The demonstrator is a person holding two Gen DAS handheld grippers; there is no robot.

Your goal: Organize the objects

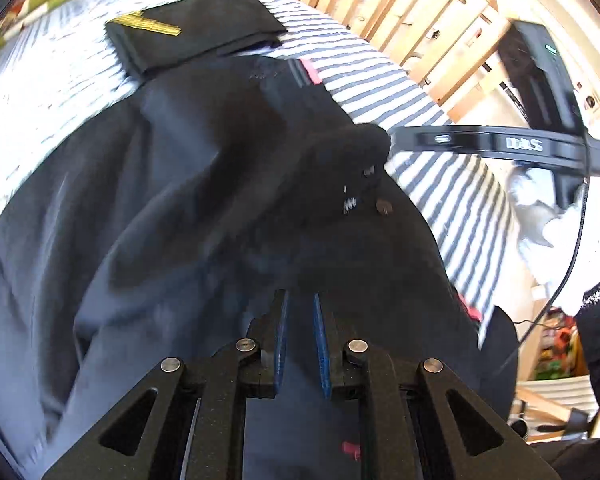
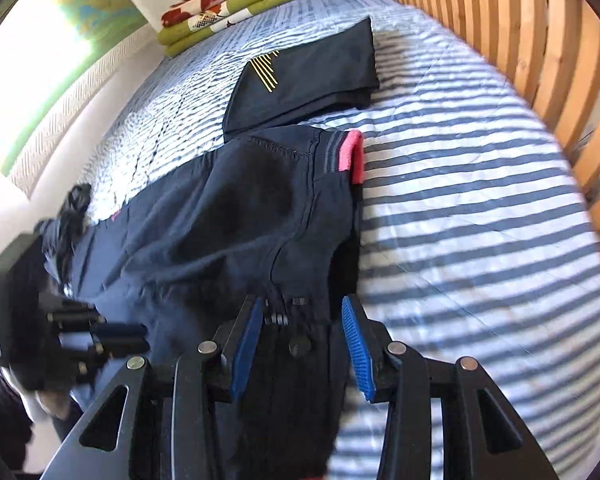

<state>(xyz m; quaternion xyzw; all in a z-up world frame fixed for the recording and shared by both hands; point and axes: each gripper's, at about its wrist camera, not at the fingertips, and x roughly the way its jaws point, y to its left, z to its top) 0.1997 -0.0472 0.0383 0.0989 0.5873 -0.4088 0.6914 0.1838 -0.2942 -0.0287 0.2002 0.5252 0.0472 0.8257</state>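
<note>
Across the striped bedcover point(image 2: 460, 200), beside a wooden slatted headboard point(image 2: 500, 20), dark trousers point(image 2: 220, 220) are spread, below a folded dark garment point(image 2: 312, 68). Right gripper point(image 2: 302, 340) is held wide apart over the waistband; left gripper point(image 1: 300, 340) is nearly closed, grasping nothing visible.

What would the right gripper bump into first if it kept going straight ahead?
Most likely the dark trousers spread on the striped bed. The right gripper is open, with the trousers' waist already between its fingers.
</note>
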